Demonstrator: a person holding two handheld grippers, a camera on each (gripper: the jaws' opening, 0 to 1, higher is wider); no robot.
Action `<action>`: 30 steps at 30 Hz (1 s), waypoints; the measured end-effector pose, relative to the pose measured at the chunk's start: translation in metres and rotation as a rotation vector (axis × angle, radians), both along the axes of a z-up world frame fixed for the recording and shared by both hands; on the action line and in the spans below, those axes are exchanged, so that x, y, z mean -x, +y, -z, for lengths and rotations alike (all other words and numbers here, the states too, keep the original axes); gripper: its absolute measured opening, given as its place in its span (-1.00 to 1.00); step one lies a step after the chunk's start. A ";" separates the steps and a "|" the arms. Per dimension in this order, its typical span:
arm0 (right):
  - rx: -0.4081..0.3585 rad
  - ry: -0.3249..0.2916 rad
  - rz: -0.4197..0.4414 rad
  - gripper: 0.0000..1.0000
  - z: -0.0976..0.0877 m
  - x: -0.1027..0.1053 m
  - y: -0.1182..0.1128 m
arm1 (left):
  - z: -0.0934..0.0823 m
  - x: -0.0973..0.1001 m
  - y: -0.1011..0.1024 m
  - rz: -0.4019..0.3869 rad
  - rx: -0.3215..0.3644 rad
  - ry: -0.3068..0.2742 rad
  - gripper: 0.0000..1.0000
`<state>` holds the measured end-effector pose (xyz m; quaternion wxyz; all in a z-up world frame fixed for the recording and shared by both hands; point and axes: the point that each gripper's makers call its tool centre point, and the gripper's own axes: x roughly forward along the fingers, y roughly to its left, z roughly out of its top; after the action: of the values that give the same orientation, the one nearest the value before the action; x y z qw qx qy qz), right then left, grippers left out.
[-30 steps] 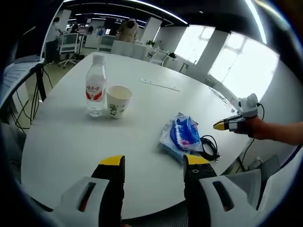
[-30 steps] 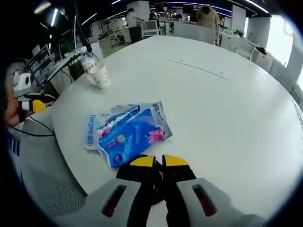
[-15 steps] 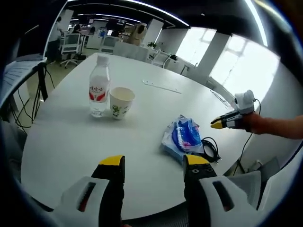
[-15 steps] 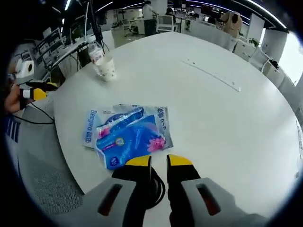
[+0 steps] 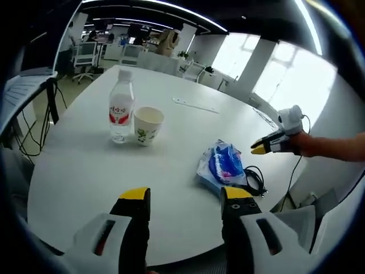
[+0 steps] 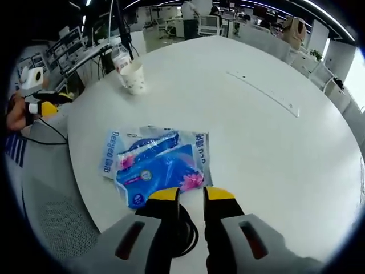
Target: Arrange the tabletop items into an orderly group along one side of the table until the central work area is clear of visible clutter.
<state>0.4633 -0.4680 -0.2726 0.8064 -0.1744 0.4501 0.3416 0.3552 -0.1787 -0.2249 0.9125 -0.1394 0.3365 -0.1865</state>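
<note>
A clear water bottle [image 5: 121,108] with a red label stands beside a paper cup [image 5: 147,125] on the white round table [image 5: 85,171]. A blue plastic packet [image 5: 223,165] lies near the table's edge, with a coiled black cable [image 5: 254,180] against it. My left gripper [image 5: 185,197] is open and empty, held back from the items. My right gripper [image 6: 191,197] hangs slightly open above the black cable [image 6: 185,231], just short of the blue packet [image 6: 154,165]. It also shows as the right gripper [image 5: 261,150] over the cable. The cup [image 6: 134,77] and bottle [image 6: 121,57] stand far off.
A thin white strip [image 6: 262,93] lies across the far middle of the table. Desks, office chairs and people fill the room behind. A mesh chair back [image 6: 57,228] sits below the table's edge. My left gripper [image 6: 48,107] shows past the table's rim.
My right gripper's jaws, shut a second ago, have parted a little, and it has pulled back slightly from the packet. The left gripper has barely moved.
</note>
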 end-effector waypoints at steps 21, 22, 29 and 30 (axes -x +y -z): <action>0.005 0.041 -0.069 -0.59 0.010 -0.020 0.021 | -0.002 0.005 0.001 0.013 -0.008 0.000 -0.02; 0.008 0.043 -0.082 -0.58 0.010 -0.022 0.025 | -0.002 0.006 0.001 0.013 -0.008 0.000 -0.02; 0.034 0.054 -0.131 -0.54 0.014 -0.033 0.039 | 0.000 0.009 0.001 0.004 0.002 0.001 -0.02; 0.037 0.054 -0.132 -0.54 0.015 -0.034 0.039 | 0.000 0.009 0.001 0.003 0.003 0.002 -0.02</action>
<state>0.4973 -0.4289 -0.2871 0.7665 -0.2091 0.4653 0.3902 0.3461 -0.1774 -0.2250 0.9117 -0.1406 0.3371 -0.1881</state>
